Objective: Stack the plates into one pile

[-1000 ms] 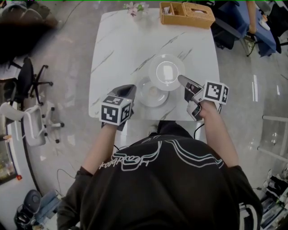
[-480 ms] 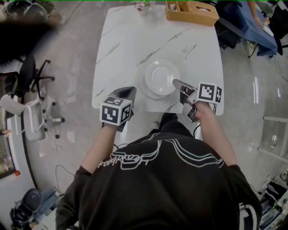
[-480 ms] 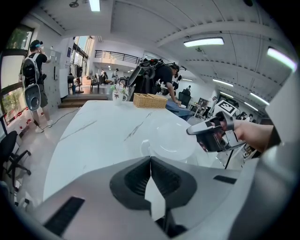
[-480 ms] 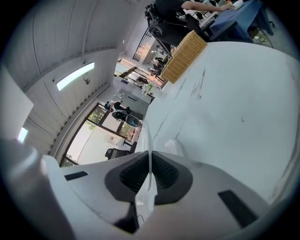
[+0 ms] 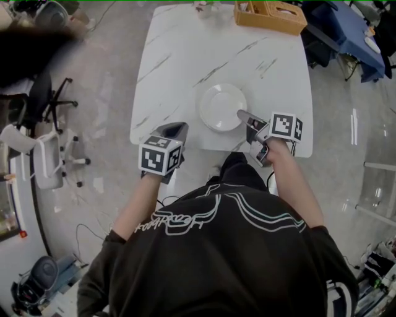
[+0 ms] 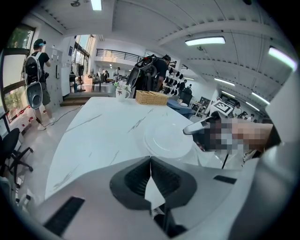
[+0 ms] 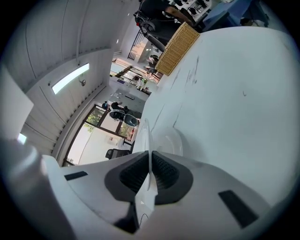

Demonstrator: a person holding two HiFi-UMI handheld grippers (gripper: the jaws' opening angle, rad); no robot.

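A white plate (image 5: 221, 106) lies over a second plate near the front edge of the white marble table (image 5: 179, 56); the lower plate is almost fully hidden beneath it. My right gripper (image 5: 242, 115) is shut on the top plate's right rim. In the right gripper view the thin rim (image 7: 148, 136) runs edge-on between the dark pads. My left gripper (image 5: 174, 129) hovers at the table's front edge, left of the pile and apart from it, shut with nothing in it. The left gripper view shows the pile (image 6: 165, 138) ahead of the left gripper (image 6: 150, 159), and the right gripper's tip (image 6: 193, 128) at its rim.
A wicker basket (image 5: 270, 13) stands at the table's far right corner, a small vase or cup (image 5: 202, 5) beside it at the far edge. Office chairs (image 5: 43, 145) stand on the floor to the left. A person with a backpack (image 6: 36, 75) stands far off.
The right gripper has carried its plate toward me and down, from beside the nearer plate to squarely over it. The left gripper has drifted slightly back along the table's front edge.
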